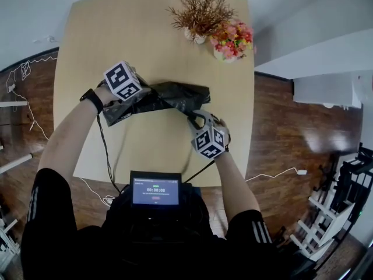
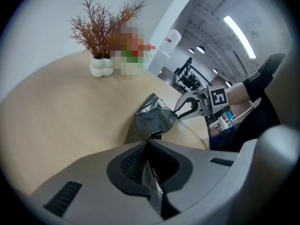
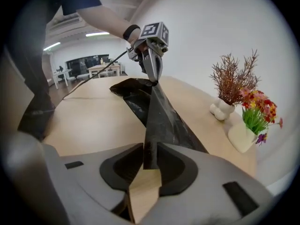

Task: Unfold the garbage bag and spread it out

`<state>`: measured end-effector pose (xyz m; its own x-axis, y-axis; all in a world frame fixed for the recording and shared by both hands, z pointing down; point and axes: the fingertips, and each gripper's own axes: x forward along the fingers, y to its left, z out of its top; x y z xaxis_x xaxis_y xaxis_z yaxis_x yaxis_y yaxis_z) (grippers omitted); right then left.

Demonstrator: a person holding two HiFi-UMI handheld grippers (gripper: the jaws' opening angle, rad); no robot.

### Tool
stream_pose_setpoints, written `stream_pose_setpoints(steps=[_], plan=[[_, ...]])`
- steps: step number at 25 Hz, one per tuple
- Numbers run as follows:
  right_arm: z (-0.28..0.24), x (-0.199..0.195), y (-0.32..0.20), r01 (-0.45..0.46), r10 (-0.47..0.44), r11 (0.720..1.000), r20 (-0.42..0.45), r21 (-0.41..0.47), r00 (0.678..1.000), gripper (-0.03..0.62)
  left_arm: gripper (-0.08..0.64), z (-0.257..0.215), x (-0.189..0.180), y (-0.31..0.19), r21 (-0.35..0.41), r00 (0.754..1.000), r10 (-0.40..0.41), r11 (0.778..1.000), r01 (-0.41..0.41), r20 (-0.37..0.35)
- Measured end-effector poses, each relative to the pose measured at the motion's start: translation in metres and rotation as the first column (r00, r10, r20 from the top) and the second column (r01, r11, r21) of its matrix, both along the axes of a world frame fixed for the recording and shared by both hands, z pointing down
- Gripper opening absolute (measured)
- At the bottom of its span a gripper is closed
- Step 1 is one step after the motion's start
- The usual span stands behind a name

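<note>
A black garbage bag hangs crumpled and partly folded over the light wooden table, stretched between both grippers. My left gripper is shut on one end of it; in the left gripper view thin film runs out from between the closed jaws. My right gripper is shut on the opposite edge, nearer the table's front. In the right gripper view a taut strip of bag rises from its jaws to the left gripper. The right gripper pinches the far corner in the left gripper view.
A dried brown plant in a white pot and a bunch of flowers in a vase stand at the table's far right. A small screen sits at my chest. Cables trail off the front edge.
</note>
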<state>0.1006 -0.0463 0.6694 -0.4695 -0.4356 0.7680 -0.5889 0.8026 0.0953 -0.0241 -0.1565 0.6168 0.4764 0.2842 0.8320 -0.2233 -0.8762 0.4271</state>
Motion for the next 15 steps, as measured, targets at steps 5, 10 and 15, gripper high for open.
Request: stream_pose_setpoints(steps=[5, 10, 15], plan=[[0.001, 0.007, -0.010, -0.020, 0.020, 1.000, -0.027, 0.022, 0.999, 0.006, 0.003, 0.003, -0.002, 0.002, -0.018, 0.999, 0.032, 0.999, -0.032, 0.019], [-0.006, 0.005, -0.013, -0.012, 0.013, 0.998, -0.005, 0.069, 1.000, 0.087, 0.003, -0.002, -0.007, 0.005, -0.041, 0.999, 0.036, 0.999, -0.036, 0.006], [0.011, 0.010, -0.008, 0.032, -0.024, 0.997, -0.116, 0.065, 0.993, 0.218, 0.003, -0.009, -0.011, 0.010, -0.049, 0.999, 0.050, 0.997, -0.051, -0.003]])
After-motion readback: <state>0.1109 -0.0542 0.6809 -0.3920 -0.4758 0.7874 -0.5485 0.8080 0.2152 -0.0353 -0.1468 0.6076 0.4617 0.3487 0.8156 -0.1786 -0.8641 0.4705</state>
